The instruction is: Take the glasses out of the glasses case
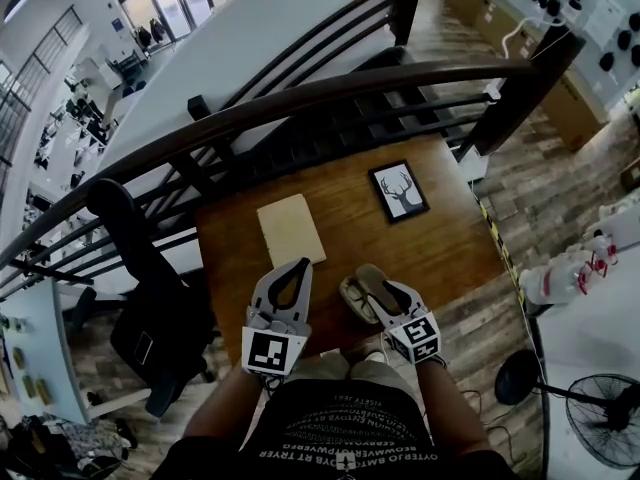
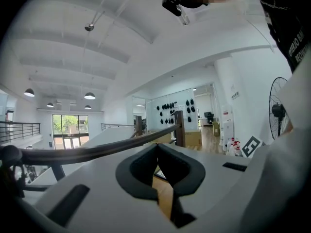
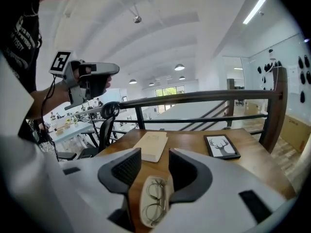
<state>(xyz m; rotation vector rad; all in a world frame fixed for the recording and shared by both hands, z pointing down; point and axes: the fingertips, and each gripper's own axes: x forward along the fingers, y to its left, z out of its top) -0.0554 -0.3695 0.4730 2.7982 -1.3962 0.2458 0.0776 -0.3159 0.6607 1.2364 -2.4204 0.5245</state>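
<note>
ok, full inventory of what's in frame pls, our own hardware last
table: 1, brown wood, centre, against the railing
glasses case: 1, cream, open, near table edge
glasses: 1, thin dark frame, lying in the case
book: 1, beige, flat on the table, left of middle
deer picture: 1, black frame, flat on the table, far right
railing: 1, dark, behind the table
office chair: 1, black, left of the table
fan: 1, black, floor at lower right
bottles: white, count unclear, right of the table
left gripper: 1, white with dark pads, jaws together, empty
right gripper: 1, same colours, jaws apart above the case
</note>
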